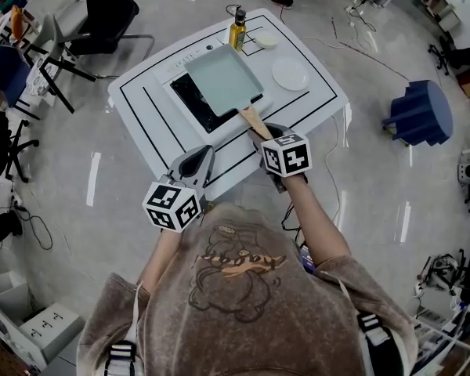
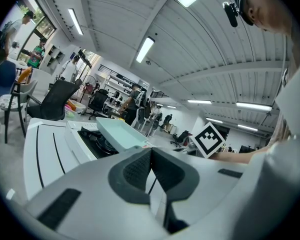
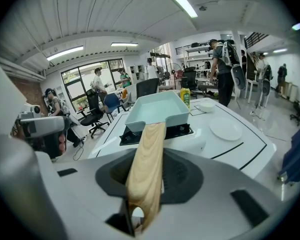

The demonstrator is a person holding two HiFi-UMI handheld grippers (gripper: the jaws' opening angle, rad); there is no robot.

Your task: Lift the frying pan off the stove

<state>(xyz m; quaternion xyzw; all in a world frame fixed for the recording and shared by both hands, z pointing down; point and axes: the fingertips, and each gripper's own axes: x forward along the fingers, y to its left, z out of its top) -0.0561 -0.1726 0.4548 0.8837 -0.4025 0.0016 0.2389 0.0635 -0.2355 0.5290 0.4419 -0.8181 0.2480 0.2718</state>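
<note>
A pale green rectangular frying pan (image 1: 223, 79) with a wooden handle (image 1: 254, 121) sits over the black stove (image 1: 193, 105) on the white table (image 1: 305, 100). My right gripper (image 1: 270, 134) is shut on the handle; in the right gripper view the handle (image 3: 146, 171) runs between the jaws to the pan (image 3: 158, 110) above the stove (image 3: 177, 130). My left gripper (image 1: 196, 163) is at the table's near edge, left of the handle, shut with nothing in it. The left gripper view shows its pads (image 2: 139, 170) touching and the pan (image 2: 121, 134) beyond.
A yellow bottle (image 1: 236, 30), a small bowl (image 1: 266, 42) and a white plate (image 1: 290, 74) stand on the table behind and right of the stove. A black office chair (image 1: 102, 14) is at the far left, a blue stool (image 1: 420, 113) to the right.
</note>
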